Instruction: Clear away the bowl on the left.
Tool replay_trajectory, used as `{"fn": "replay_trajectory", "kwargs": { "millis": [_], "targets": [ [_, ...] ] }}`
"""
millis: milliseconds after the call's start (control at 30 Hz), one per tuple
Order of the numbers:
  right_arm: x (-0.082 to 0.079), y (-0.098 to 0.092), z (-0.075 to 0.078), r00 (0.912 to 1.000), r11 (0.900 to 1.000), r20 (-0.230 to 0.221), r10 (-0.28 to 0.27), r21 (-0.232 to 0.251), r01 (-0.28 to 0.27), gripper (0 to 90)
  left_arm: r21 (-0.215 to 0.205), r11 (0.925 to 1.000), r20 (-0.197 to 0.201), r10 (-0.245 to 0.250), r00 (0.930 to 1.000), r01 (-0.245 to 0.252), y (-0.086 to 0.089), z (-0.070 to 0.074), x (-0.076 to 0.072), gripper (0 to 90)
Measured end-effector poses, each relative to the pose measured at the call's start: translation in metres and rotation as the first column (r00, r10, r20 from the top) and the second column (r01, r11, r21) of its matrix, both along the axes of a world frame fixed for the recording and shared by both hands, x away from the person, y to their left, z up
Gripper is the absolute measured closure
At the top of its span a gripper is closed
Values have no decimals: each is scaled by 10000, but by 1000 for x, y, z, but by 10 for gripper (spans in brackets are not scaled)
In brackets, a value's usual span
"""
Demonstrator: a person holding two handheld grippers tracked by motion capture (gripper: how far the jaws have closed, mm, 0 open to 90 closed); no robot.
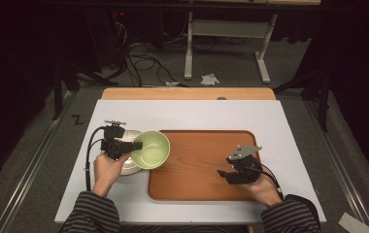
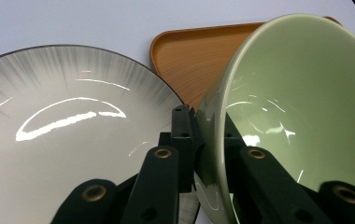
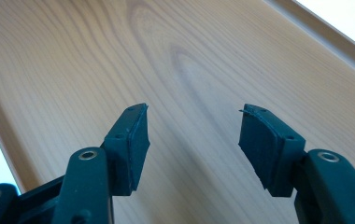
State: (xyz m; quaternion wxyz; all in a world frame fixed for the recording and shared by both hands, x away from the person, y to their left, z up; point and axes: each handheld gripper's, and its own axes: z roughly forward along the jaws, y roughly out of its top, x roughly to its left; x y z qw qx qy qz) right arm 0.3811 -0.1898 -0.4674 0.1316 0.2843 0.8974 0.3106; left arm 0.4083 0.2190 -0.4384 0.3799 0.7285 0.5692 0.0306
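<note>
Green bowl (image 1: 151, 149) hangs tilted in our left claw (image 1: 133, 145), whose jaws are clamped on its rim, straddling the left edge of the wooden tray (image 1: 199, 165) and just over the grey-rimmed plate (image 1: 126, 167) on the white desk (image 1: 192, 114). Our right claw (image 1: 225, 174) hovers low over the tray's right part with its jaws spread wide and nothing between them, and bare wood lies open between it and the bowl. We read no labels; beyond the desk are grey carpet (image 1: 289, 63), loose cables (image 1: 146, 60) and a white frame (image 1: 226, 29).
</note>
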Motion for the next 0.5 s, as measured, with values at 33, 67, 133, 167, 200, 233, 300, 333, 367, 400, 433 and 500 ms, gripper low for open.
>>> {"fn": "replay_trajectory", "kwargs": {
  "millis": [33,67,133,167,200,233,300,333,367,400,433,500],
  "targets": [
    [0,0,0,10000,10000,-5,-4,2,4,440,-11,10000,-24,-38,10000,38,-1,0,0,827],
    [0,0,0,10000,10000,-5,-4,2,4,440,-12,10000,-39,-65,10000,65,-2,0,0,827],
    [0,0,0,10000,10000,-19,-5,-1,5,440,29,9999,-65,-160,9999,160,-4,0,0,827],
    [0,0,0,10000,10000,-19,-7,1,7,439,34,9997,-106,-228,9997,228,-5,0,0,827],
    [0,0,0,10000,10000,-21,-4,-3,4,439,45,9996,-136,-289,9995,290,-7,-1,0,827],
    [0,0,0,10000,10000,-39,-45,36,45,439,69,9994,-162,-348,9993,349,-8,-1,0,827],
    [-1,0,0,10000,10000,-67,-48,20,49,439,166,9986,-215,-495,9985,498,-12,-1,1,827],
    [-1,0,0,10000,10000,-67,-48,20,49,439,166,9986,-215,-495,9985,498,-12,-1,1,826],
    [-1,0,0,10000,10000,-60,-55,20,55,439,157,9984,-218,-540,9983,544,-13,-1,1,826],
    [-1,0,0,10000,10000,-67,-65,27,65,439,150,9983,-223,-560,9982,563,-14,-1,1,826],
    [-1,0,-1,10000,10000,-36,-81,53,81,439,97,9980,-227,-630,9978,632,-16,-1,1,827],
    [-1,0,-1,10000,9999,-22,-80,68,80,439,112,9978,-240,-646,9976,649,-17,-1,1,827]
  ]
}}
